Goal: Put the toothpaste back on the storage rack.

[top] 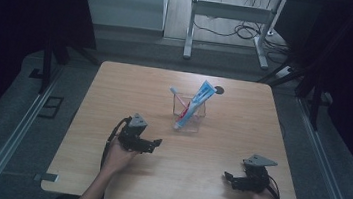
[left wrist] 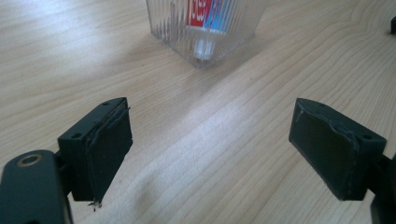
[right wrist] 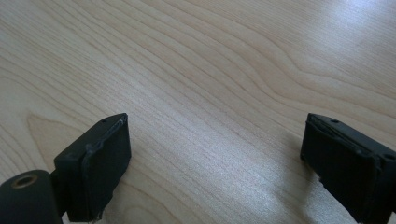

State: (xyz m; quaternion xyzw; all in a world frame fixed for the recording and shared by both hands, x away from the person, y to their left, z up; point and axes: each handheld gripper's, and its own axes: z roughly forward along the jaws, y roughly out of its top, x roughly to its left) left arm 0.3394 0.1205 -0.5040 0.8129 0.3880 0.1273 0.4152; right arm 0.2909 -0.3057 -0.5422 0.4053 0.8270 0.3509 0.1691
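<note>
Two hand-held grippers, both spread and empty, low over the bench (top: 115, 87).

Left hand-held gripper (top: 152, 143) faces the ribbed clear cup (top: 188, 116) mid-bench holding tube (top: 198, 101) and toothbrush (top: 177, 96); right hand-held gripper (top: 230, 177) is well apart. Cup likely light, slippery, tippy: grip its flat walls.

A clear ribbed plastic cup (top: 189, 115) is standing upright near the table's middle, holding a blue toothpaste tube (top: 195, 103) and a toothbrush (top: 176, 95), both leaning.
</note>
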